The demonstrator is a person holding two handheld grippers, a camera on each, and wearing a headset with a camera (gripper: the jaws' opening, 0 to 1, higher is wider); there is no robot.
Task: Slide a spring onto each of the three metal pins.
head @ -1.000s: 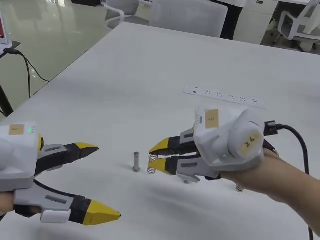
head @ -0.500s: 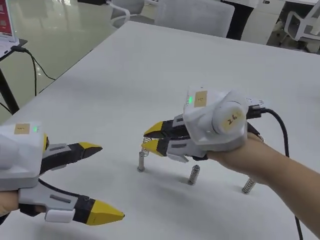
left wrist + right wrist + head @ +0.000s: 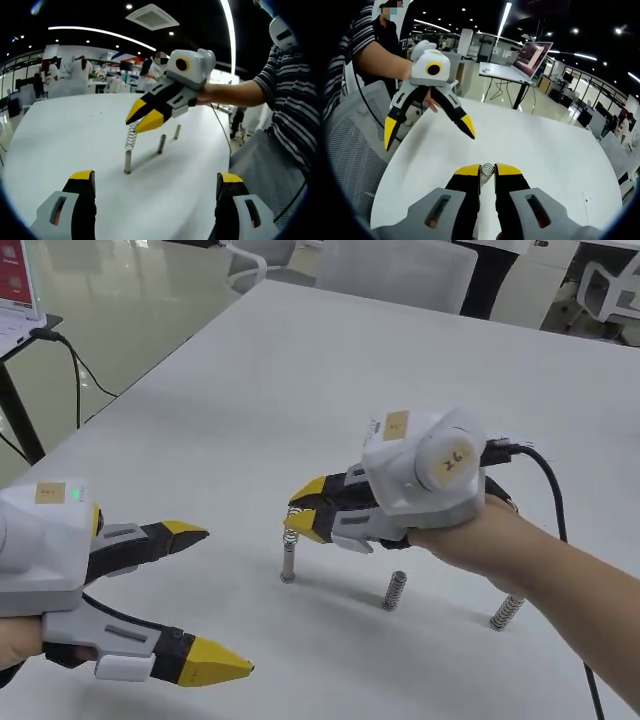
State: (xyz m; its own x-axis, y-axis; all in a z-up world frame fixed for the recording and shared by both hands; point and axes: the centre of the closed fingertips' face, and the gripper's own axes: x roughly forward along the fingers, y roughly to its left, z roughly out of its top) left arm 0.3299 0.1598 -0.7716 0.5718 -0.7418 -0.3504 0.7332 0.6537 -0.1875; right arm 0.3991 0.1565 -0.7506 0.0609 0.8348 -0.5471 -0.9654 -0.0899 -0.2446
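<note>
On the white table (image 3: 250, 390), whose left edge runs well apart from the work, bare surface surrounds the pins on every side. Left gripper (image 3: 205, 600): jaws spread wide, holding nothing, low beside the work with open table between it and the pins. Right gripper (image 3: 303, 510): jaws pinched on the last spring (image 3: 291, 527). A second earlier this spring sat low, beside the bare pin (image 3: 288, 565); it now hangs over the pin's tip, lowest coils apparently at the top, the shaft below uncovered. A sprung pin (image 3: 396, 590) and a second sprung pin (image 3: 507, 612) stand to the right, near the person's forearm. Judged stage: final threading, aligned but not yet dropped; the descent path looks unobstructed.
</note>
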